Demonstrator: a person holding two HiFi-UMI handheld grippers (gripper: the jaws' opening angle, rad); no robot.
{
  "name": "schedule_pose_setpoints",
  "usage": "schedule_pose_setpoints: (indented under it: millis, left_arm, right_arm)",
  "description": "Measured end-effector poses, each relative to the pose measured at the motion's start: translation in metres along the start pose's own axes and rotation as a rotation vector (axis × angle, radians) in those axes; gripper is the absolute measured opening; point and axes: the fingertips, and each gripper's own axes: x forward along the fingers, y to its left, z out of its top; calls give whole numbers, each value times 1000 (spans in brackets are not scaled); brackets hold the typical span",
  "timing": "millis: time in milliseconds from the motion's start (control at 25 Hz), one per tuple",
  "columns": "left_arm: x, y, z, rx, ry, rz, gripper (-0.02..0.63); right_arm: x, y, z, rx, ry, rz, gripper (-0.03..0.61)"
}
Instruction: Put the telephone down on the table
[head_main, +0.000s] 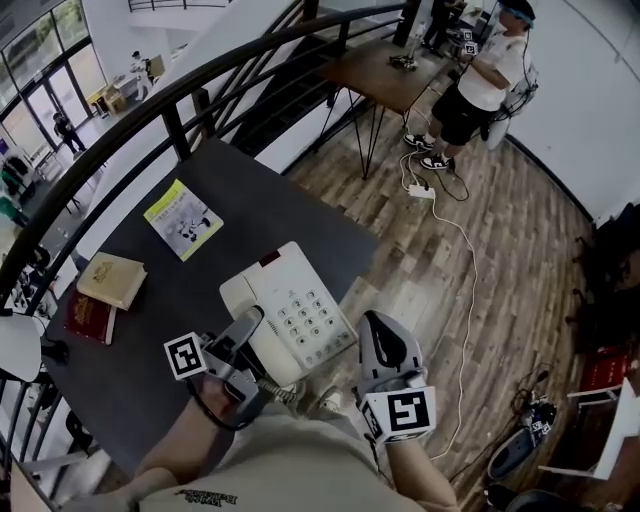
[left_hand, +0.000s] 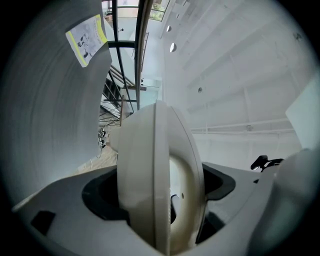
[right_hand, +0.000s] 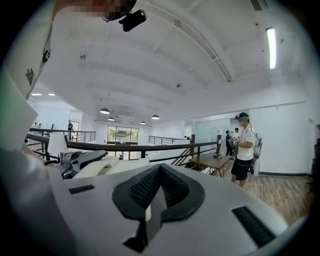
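The telephone (head_main: 295, 312) is cream-white with a grey keypad and a red patch at its far end. It hangs over the near corner of the dark table (head_main: 260, 205); whether it touches the top I cannot tell. My left gripper (head_main: 250, 326) is shut on its left side, by the handset. In the left gripper view the telephone (left_hand: 150, 170) stands edge-on, clamped between the jaws of the left gripper (left_hand: 160, 205). My right gripper (head_main: 379, 322) hovers just right of the telephone, apart from it, shut with nothing in it. The right gripper view shows its pads (right_hand: 172, 192) pressed together, with the telephone (right_hand: 107, 167) to their left.
A yellow leaflet (head_main: 182, 218), a tan book (head_main: 112, 280) and a red book (head_main: 90, 318) lie on the table's left part. A black railing (head_main: 180, 90) runs behind it. Beyond are a wooden table (head_main: 385, 70), a standing person (head_main: 485, 70) and a white cable (head_main: 455, 230) on the wood floor.
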Motion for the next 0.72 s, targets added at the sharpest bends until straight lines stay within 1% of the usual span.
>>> schedule_pose_setpoints:
  millis: [400,560,720]
  left_arm:
    - [15,20,2,9,-46,24,434]
    - [31,32,4,13,-56,40,434]
    - [54,50,16,21,-64,51,434]
  right_arm:
    - [19,-19,-16,6,19,46,2]
    - [27,-35,-21,10,31,44,2]
    - [39,-45,-28,23,50,34,2]
